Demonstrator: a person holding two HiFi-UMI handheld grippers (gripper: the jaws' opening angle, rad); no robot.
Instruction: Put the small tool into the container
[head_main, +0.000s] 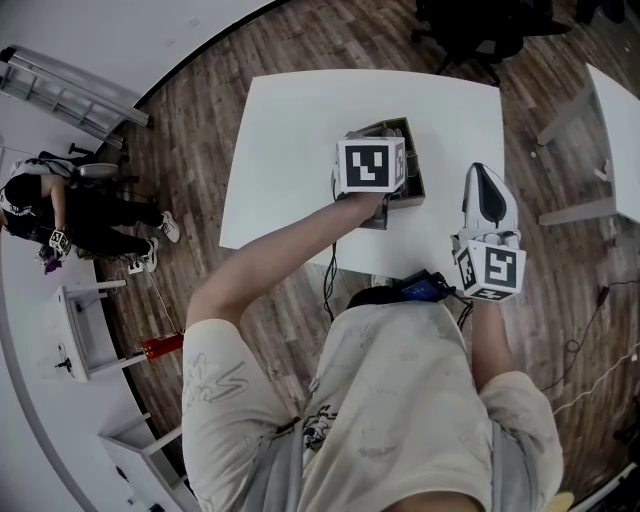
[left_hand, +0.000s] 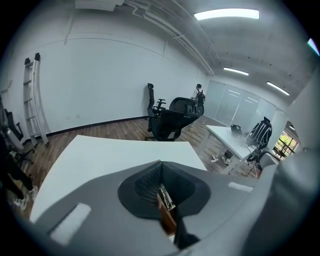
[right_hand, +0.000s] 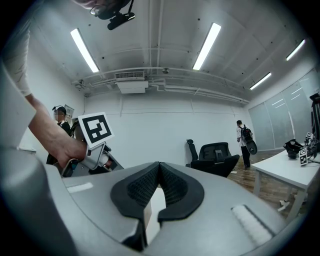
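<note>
Your white tabletop (head_main: 290, 150) fills the middle of the head view, and the container (head_main: 414, 190), a dark open box, stands on its right half. Your left hand-held gripper (left_hand: 161, 172) reaches out over that container, its body covering part of the box from above, so you cannot tell how deep the jaws sit in it. Its own view looks past the jaws across bare tabletop to a black chair (left_hand: 167, 122). Your right hand-held gripper (right_hand: 159, 170) hangs at the near right corner of the tabletop, well apart from the container, pointing away from you. Its jaws are closed, tips touching, with nothing between them. The left jaws are closed tight on the tool (left_hand: 167, 205), a small brown piece with a metal strip along its top, pinched between the dark pads (left_hand: 144, 184). So the tool is in your left grip, above or inside the container
</note>
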